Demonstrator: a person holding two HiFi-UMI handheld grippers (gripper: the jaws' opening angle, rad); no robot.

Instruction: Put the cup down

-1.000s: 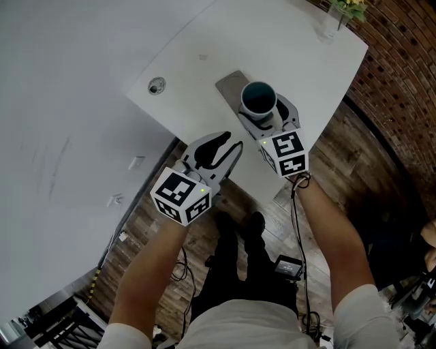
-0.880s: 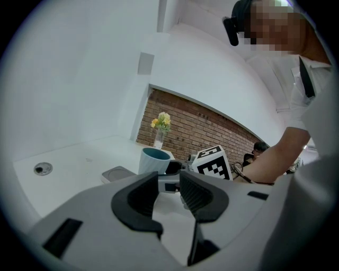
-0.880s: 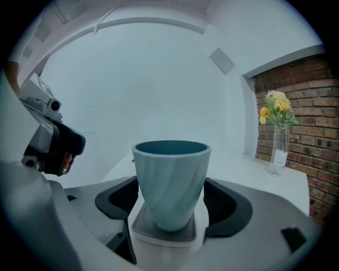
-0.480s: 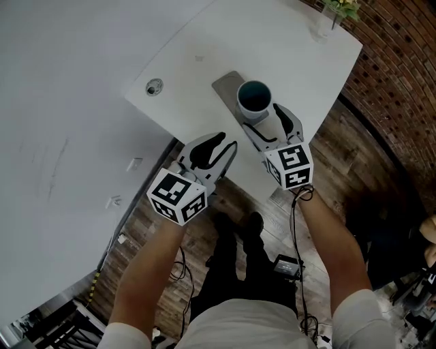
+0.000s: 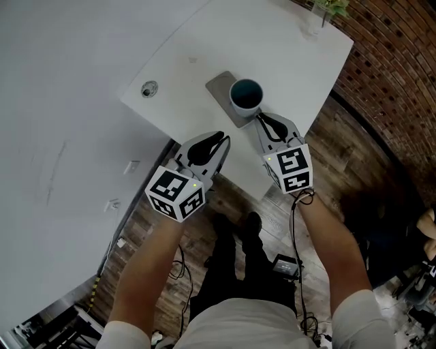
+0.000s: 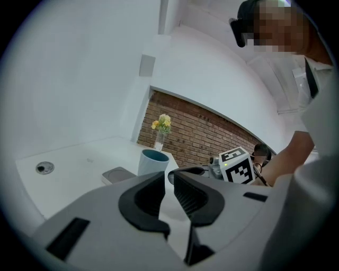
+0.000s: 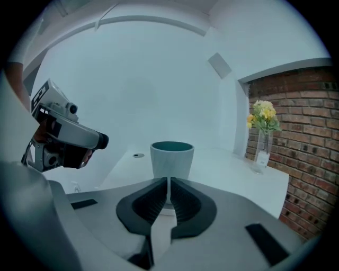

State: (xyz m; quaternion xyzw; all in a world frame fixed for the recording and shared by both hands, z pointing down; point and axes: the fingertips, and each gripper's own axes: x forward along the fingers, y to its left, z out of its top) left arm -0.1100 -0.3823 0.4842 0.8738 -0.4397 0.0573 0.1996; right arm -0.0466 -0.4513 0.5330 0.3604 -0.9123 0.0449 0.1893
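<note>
— Since the cup stands upright on the grey pad, mouth up and with nothing touching it, may it be entered as set down?
— Entered so, as a judgement. Item one: cup, teal inside, pale outside. Location: on the pad, towards the edge of the white table nearest the person. The pad likely serves as its resting place, hence the position.
— Item two, right gripper?
— Jaws drawn almost together, with only a thin slit between them and nothing in it; they have just been closing. It sits just beside the cup on the person's side, apart from it and pointed at it. Closed on air, so it reads as idle, not gripping.
— Item three, left gripper?
— Jaws part-way in, a plain gap between them, nothing held; they too have just been closing. It hangs at the table's edge, farther from the cup than the right one, and appears to have no share in the placing.
— Sundries?
— Glass vase of yellow flowers at the far corner; round fitting in the tabletop left of the pad; brick wall beyond. None is near enough to trouble the cup.
— Remaining work?
— None evident; the cup looks stable, base flat on the pad.
</note>
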